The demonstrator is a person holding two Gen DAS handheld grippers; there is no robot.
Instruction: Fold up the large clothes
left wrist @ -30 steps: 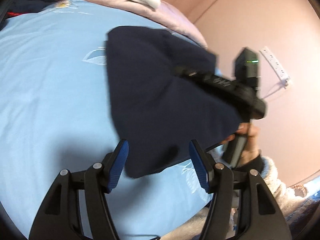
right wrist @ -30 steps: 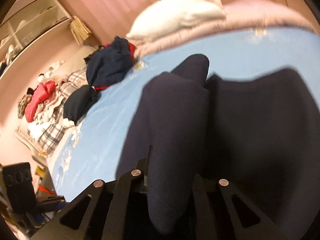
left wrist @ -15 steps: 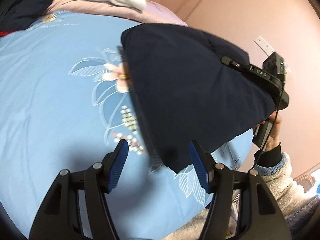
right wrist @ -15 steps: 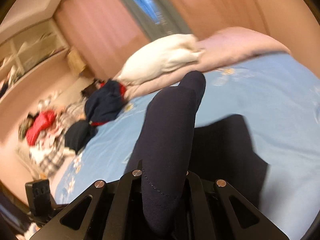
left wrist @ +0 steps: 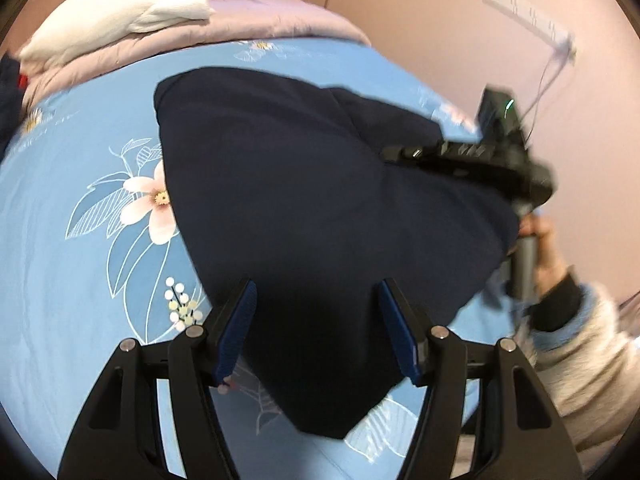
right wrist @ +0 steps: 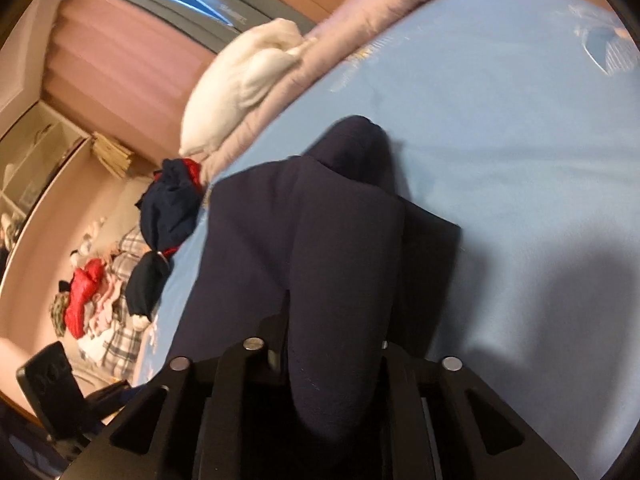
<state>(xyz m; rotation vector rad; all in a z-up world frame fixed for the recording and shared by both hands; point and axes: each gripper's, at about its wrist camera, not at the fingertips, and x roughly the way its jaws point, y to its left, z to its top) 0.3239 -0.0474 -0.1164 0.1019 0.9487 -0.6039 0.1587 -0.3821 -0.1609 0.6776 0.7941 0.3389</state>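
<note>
On one blue bedsheet (left wrist: 72,288), one navy garment (left wrist: 304,208), left gripper (left wrist: 316,320) fingers apart, empty, right gripper (right wrist: 328,364) fingers opening around its fold.

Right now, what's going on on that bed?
A person is folding a dark navy garment on the blue floral bedsheet, one gripper in each hand. The right gripper has a bunched fold of it between its fingers, which are opening. The left gripper hangs open over the garment's near corner, gripping nothing.
</note>
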